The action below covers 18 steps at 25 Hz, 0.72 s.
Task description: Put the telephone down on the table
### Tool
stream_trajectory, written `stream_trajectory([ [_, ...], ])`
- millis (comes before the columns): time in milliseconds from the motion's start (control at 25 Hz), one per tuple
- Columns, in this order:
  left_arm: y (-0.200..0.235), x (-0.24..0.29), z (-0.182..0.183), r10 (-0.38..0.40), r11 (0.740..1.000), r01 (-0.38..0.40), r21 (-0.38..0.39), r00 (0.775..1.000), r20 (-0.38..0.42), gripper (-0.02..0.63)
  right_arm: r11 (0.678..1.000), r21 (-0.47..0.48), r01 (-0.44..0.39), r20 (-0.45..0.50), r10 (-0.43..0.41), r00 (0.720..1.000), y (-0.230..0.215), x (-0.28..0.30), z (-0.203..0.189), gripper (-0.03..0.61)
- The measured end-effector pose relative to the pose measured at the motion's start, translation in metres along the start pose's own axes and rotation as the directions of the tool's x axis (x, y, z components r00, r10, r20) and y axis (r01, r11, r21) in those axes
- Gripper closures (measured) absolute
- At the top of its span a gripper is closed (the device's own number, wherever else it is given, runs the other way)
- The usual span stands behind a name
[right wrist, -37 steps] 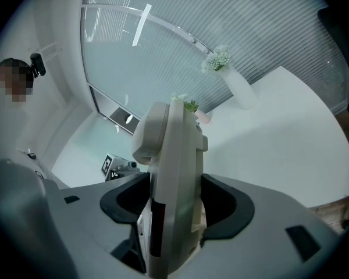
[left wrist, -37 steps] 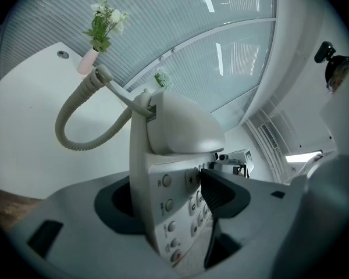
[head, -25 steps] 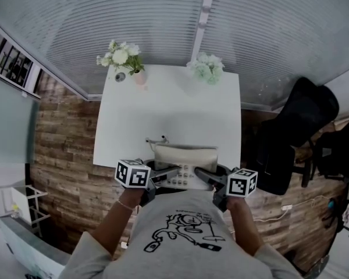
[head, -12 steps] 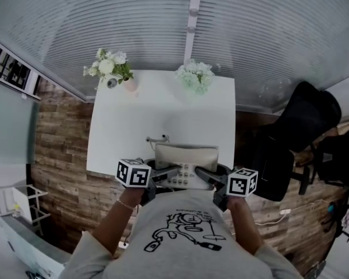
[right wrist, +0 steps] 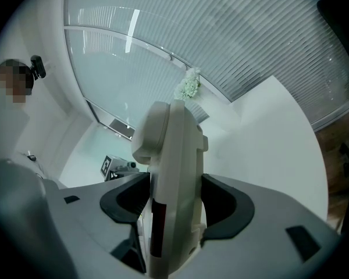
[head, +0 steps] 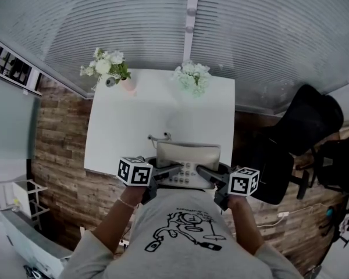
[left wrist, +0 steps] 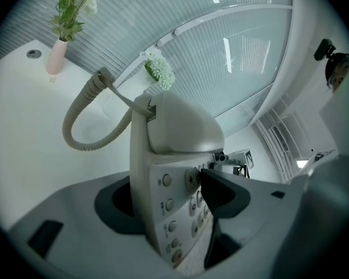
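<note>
The white bench (head: 157,121) has drifted left in frame since a second ago. Beige corded desk telephone (head: 187,156) is lower centre, over its near edge, left claw (head: 172,171) and right claw (head: 205,172) both clamped on its sides.

Both arms (head: 117,213) reach forward, side by side. The left gripper (head: 170,171) and the right gripper (head: 205,172) each clamp one end of the telephone (head: 188,156), wrists seemingly angled slightly downward.

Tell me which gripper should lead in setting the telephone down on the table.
Neither clearly leads. The left gripper and right gripper each clamp one side of the telephone, level with each other, over the near edge of the table. Probably best to lower both together.
</note>
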<state>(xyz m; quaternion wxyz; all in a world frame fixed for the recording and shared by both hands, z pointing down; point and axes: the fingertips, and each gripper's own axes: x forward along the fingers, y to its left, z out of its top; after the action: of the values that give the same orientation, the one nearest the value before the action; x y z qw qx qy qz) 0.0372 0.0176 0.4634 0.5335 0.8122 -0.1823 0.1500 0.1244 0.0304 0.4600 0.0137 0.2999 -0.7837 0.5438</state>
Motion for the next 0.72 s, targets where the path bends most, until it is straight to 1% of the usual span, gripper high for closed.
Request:
stream_trajectory([
  [280,0.004,-0.006,0.004,-0.007,1.000,0.007,-0.007,1.000,-0.002,0.325,1.000,-0.003,0.011,-0.001,-0.011,1.000,0.002,0.007,0.002,0.293],
  [720,0.026,-0.025,0.015,-0.019,1.000,0.019,-0.007,0.999,-0.035,0.324,0.999,0.010,0.036,0.016,-0.036,0.999,0.010,0.035,0.005,0.293],
])
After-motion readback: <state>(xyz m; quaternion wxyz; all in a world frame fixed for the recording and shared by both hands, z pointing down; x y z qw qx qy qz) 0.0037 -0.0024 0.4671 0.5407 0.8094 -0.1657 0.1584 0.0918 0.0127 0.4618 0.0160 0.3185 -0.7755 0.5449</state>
